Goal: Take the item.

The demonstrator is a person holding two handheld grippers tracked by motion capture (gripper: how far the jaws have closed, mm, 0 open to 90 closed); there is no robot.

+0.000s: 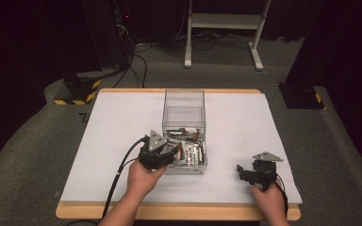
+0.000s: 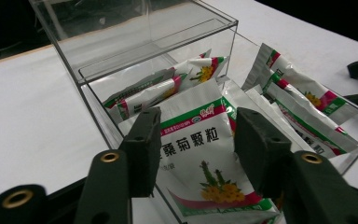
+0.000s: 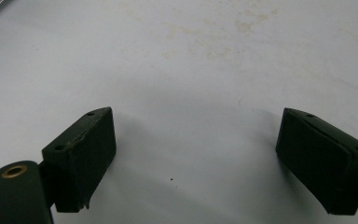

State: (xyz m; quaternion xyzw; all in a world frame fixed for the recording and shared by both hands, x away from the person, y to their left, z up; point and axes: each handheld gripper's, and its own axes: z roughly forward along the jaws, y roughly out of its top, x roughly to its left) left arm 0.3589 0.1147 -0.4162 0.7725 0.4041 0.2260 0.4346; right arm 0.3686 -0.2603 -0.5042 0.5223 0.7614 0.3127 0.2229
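Note:
A clear plastic box (image 1: 184, 109) stands in the middle of the white table (image 1: 122, 122), open at the top. Several white sachets (image 1: 189, 151) with green and red stripes lie in its near half. My left gripper (image 1: 168, 151) hovers at the box's near left corner, open. In the left gripper view its jaws (image 2: 196, 135) straddle the nearest sachet (image 2: 200, 179), which has a yellow flower print, without closing on it. More sachets (image 2: 303, 95) lean at the right of the box (image 2: 158, 46). My right gripper (image 1: 243, 171) rests low at the near right, open over bare table (image 3: 196, 154).
The table's wooden front edge (image 1: 179, 212) runs just before the person's hands. Beyond the table are grey carpet, a white frame's legs (image 1: 221, 28), black stands and a yellow-striped base (image 1: 75, 92). Cables trail on the floor at the back left.

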